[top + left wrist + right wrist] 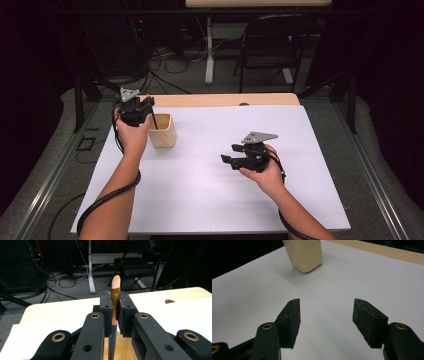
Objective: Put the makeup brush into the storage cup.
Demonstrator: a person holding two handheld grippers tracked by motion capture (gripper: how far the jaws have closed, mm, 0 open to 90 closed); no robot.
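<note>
A slim brush (115, 290) with a pale bristle tip, gold ferrule and dark handle stands upright, with my left gripper (115, 300) shut on the ferrule. Its dark handle (154, 121) runs down into a cream cup (162, 131) at the left of the white mat (210, 175). The left gripper (136, 107) hangs just above the cup's left rim. Over the mat's right half, my right gripper (230, 153) is open and holds nothing. In the right gripper view, the open gripper (327, 315) faces the cup (304, 253) over bare mat.
The mat lies on a wooden table whose far edge (225, 100) shows, with a small dark hole (244, 104) in it. Beyond the table stand a black chair (272, 42), a white desk leg (209, 50) and floor cables (165, 60).
</note>
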